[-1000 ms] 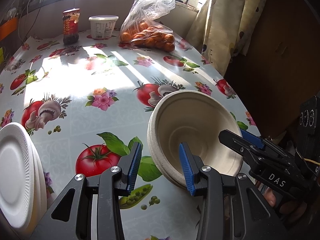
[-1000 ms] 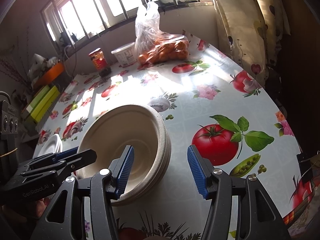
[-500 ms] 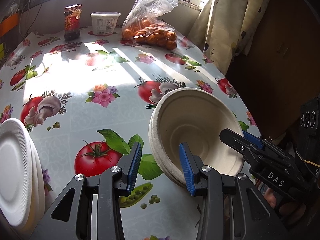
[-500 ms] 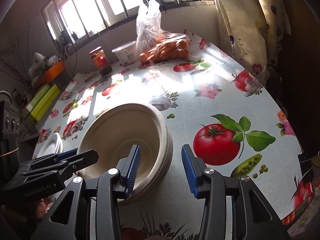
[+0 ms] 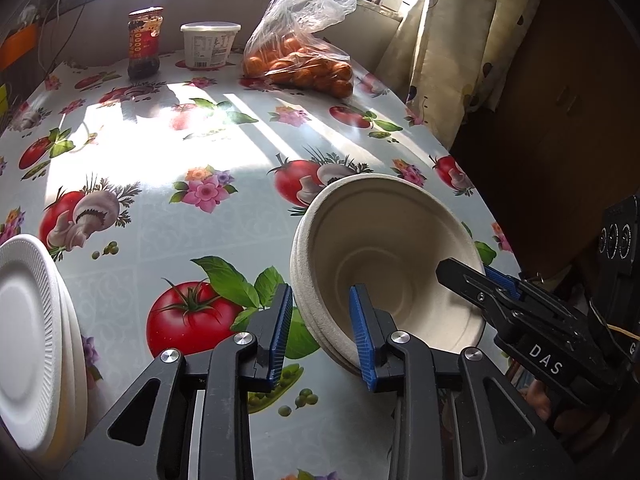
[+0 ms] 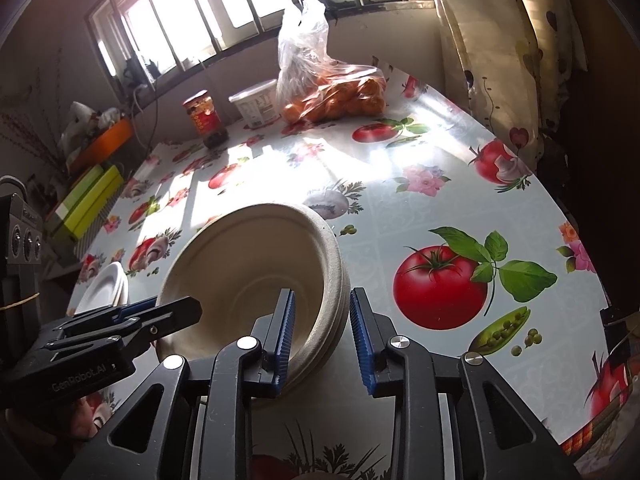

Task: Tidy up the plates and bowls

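A stack of tan bowls sits on the counter, close to the near edge, and it is tipped a little. The left hand-held gripper has its two blue pads on each side of the left rim of the bowls, one pad outside and one pad inside. The pads look near the rim, but there is a gap, so it is not squeezing yet. The right hand-held gripper does the same at the right rim of the bowls, one pad in the bowl and one pad outside. Its pads are close to the rim, and I cannot tell if they press on it. A stack of white plates lies at the left edge of the counter, well apart from the bowls. At the far side, by the window, stand a jar, a white tub and a bag of oranges.
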### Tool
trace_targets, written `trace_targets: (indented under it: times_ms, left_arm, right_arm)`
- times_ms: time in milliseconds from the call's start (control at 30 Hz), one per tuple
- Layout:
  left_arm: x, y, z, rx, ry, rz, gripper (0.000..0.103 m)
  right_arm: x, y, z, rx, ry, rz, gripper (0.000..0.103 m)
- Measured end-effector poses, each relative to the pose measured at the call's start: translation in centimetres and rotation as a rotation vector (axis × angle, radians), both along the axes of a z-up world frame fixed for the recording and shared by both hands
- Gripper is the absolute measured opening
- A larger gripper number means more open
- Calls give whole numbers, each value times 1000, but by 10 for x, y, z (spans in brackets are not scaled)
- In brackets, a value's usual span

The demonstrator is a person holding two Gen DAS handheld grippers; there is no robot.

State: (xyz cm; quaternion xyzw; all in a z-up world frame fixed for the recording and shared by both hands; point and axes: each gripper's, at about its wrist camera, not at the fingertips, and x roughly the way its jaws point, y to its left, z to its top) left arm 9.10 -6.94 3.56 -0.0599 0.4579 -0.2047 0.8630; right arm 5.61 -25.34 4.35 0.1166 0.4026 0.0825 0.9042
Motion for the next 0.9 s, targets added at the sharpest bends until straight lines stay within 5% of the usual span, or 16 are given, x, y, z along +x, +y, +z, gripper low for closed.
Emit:
trace_targets:
  times_ms: [900]
  left_arm:
    - [-3, 8, 10, -10, -10, 37, 29]
  right_arm:
    - [-1, 4, 5, -6, -15, 16, 27]
